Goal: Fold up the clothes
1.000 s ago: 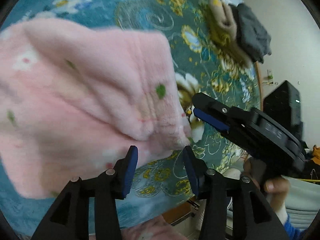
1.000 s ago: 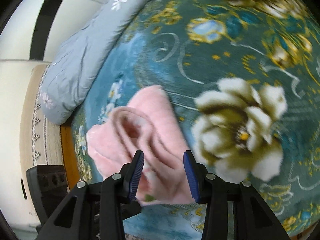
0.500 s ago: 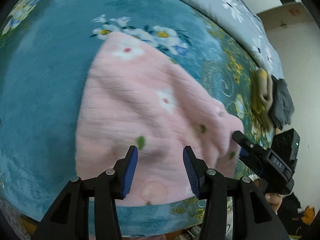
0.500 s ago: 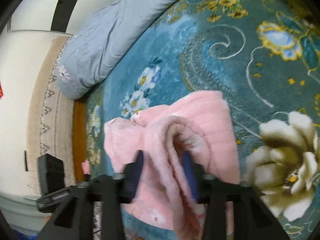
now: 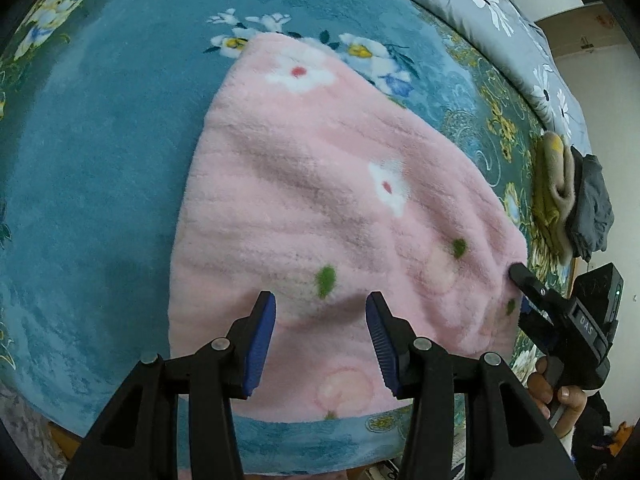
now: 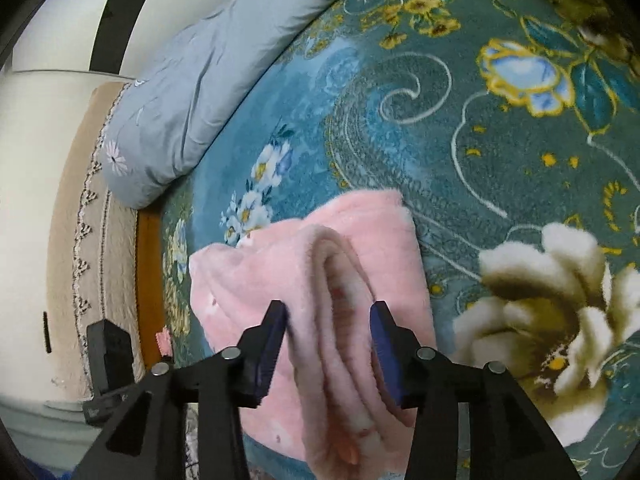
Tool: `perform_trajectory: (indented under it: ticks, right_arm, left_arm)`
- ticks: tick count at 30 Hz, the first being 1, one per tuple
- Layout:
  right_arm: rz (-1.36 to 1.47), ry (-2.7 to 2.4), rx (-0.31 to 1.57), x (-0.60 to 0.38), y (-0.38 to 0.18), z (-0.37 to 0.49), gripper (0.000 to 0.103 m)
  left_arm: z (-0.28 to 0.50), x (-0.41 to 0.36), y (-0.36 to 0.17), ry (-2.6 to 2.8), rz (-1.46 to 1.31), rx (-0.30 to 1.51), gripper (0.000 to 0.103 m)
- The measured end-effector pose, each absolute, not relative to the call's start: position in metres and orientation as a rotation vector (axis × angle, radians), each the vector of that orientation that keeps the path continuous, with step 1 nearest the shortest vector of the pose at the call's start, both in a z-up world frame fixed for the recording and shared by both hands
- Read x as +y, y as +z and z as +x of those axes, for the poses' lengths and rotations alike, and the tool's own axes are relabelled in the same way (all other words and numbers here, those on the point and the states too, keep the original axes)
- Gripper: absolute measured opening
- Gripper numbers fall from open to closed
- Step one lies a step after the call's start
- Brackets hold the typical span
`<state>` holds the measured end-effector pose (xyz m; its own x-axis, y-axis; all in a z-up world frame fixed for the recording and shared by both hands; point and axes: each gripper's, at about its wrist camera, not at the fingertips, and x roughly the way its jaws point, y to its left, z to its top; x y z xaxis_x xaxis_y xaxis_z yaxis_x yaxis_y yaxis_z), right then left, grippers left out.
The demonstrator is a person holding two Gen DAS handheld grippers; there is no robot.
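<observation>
A pink fleece garment [image 5: 320,200] with white flowers and green spots lies spread on the teal flowered bed blanket [image 5: 100,160]. My left gripper [image 5: 320,320] hovers over its near edge, open, with nothing pinched between the blue pads. My right gripper [image 5: 520,290] sits at the garment's right corner, a hand [image 5: 560,396] holding it. In the right wrist view a raised fold of the pink garment [image 6: 340,264] runs between the right gripper's [image 6: 328,332] pads. Its jaws are opening and no longer squeeze the fold.
A grey flowered duvet [image 5: 520,40] lies rolled along the far side of the bed [image 6: 192,80]. A small stack of folded olive-beige and dark grey clothes [image 5: 568,200] sits at the right. The wooden bed edge [image 6: 148,280] and a wall are at the left.
The left gripper swung from the garment's right corner to over the middle of its near edge. The right gripper closed on the pink fold, then spread its jaws again.
</observation>
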<state>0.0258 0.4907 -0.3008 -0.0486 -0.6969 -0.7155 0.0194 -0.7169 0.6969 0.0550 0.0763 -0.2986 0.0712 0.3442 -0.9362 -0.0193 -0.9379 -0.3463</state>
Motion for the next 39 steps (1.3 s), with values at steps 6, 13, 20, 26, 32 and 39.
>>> perform_trajectory:
  ticks: [6,13,20,26,32,39]
  right_arm:
    - [1.784,-1.633,-0.820,0.494,-0.338,0.027,0.060]
    - [1.797,-1.404,-0.945,0.487,-0.362,0.018,0.063]
    - [1.776,-1.460,-0.995,0.488,-0.344,0.022,0.039]
    - [1.641,-1.528,-0.984,0.478,-0.299,0.020,0.033]
    - [1.592,-1.513,-1.140,0.499,-0.302,0.014,0.032]
    - [1.767,-1.580,-1.194,0.522,-0.350,0.031,0.032]
  left_arm:
    - [0.053,0.073,-0.310,1.944,-2.129,-0.301,0.048]
    - [0.052,0.075,-0.314,1.942,-2.151,-0.273,0.048]
    - [0.049,0.072,-0.311,1.949,-2.147,-0.288,0.048]
    - [0.052,0.061,-0.301,1.968,-2.126,-0.314,0.048]
    - [0.050,0.059,-0.298,1.966,-2.105,-0.318,0.048]
    - [0.052,0.047,-0.299,1.965,-2.112,-0.332,0.048]
